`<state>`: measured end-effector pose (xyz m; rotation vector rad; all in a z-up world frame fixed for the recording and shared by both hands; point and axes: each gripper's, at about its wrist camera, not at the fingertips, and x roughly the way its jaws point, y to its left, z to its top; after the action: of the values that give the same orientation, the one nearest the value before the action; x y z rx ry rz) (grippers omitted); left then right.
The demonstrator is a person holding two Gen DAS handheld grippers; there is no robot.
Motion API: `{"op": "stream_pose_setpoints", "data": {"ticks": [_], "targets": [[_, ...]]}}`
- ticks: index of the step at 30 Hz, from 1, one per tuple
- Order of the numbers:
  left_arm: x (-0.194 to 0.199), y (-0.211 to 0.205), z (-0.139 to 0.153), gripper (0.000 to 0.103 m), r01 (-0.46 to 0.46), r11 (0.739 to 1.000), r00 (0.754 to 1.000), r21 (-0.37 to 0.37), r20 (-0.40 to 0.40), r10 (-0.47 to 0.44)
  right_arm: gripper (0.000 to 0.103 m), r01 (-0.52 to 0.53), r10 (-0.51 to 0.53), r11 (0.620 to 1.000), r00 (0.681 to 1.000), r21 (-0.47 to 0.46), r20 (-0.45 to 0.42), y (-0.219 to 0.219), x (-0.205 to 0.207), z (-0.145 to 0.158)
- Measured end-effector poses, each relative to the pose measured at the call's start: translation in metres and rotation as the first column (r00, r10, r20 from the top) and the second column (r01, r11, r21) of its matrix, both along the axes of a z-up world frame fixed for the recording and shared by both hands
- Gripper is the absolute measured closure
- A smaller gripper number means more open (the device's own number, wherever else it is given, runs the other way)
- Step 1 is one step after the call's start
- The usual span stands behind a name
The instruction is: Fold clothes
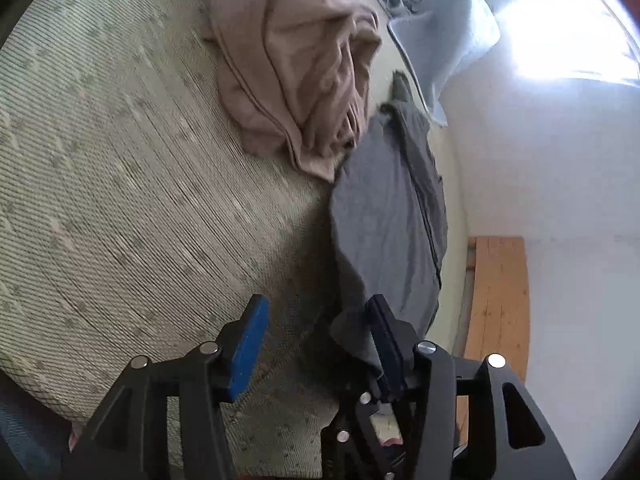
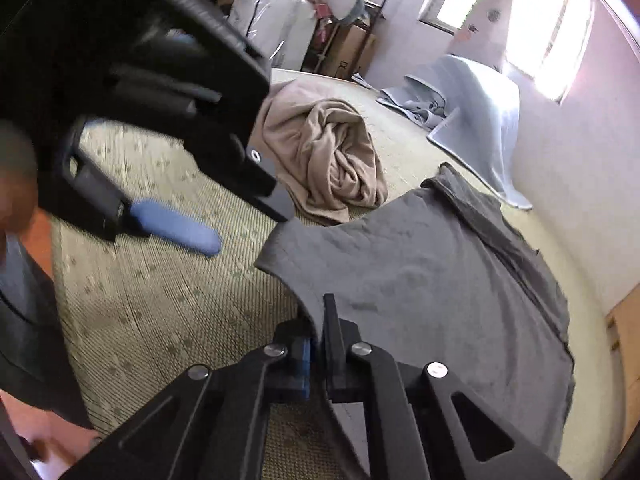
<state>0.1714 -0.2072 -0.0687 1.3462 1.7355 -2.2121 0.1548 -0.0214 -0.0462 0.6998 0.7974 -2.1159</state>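
Note:
A dark grey garment (image 2: 432, 264) lies spread flat on the patterned bed cover (image 2: 160, 320). My right gripper (image 2: 320, 314) is shut on its near edge, at a curved cut in the fabric. In the left wrist view the same grey garment (image 1: 388, 208) runs up the right side, and a fold of it rests against the right pad of my left gripper (image 1: 318, 322). That gripper is open and its blue pads press on nothing. From the right wrist view the left gripper (image 2: 250, 228) hovers over the cover, left of the garment.
A crumpled beige garment (image 2: 328, 152) (image 1: 288, 60) lies just beyond the grey one. A light blue blanket (image 2: 476, 112) (image 1: 448, 32) is heaped against the wall under a bright window (image 2: 540, 20). Wooden boards (image 1: 496, 292) show beside the bed. Boxes and bags (image 2: 272, 12) stand at the back.

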Motion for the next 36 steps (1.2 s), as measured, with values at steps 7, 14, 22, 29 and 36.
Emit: {"op": "stream_pose_setpoints", "data": {"ticks": [7, 14, 22, 29, 36], "targets": [[-0.018, 0.007, -0.01, 0.042, -0.02, 0.996, 0.999, 0.092, -0.033, 0.023, 0.1, -0.002, 0.004, 0.999, 0.999, -0.042, 0.044, 0.001, -0.003, 0.011], [-0.012, 0.006, -0.008, 0.042, -0.038, 0.991, 0.998, 0.126, -0.042, 0.043, 0.1, 0.004, 0.0, 0.998, 0.998, -0.067, 0.062, 0.009, 0.001, 0.016], [-0.013, 0.013, 0.0, 0.043, 0.011, 0.993, 0.997, 0.12, -0.075, -0.002, 0.099, 0.013, -0.008, 0.997, 0.997, -0.071, 0.078, 0.011, 0.005, 0.014], [-0.006, 0.01, 0.002, 0.044, -0.003, 0.996, 0.998, 0.094, -0.065, 0.009, 0.097, 0.019, -0.013, 0.997, 0.996, -0.069, 0.084, 0.01, 0.008, 0.011], [0.003, 0.009, -0.002, 0.054, -0.009, 0.995, 0.999, 0.095, -0.04, 0.013, 0.089, 0.022, -0.016, 0.998, 0.995, -0.06, 0.1, 0.01, 0.009, -0.001]]}}
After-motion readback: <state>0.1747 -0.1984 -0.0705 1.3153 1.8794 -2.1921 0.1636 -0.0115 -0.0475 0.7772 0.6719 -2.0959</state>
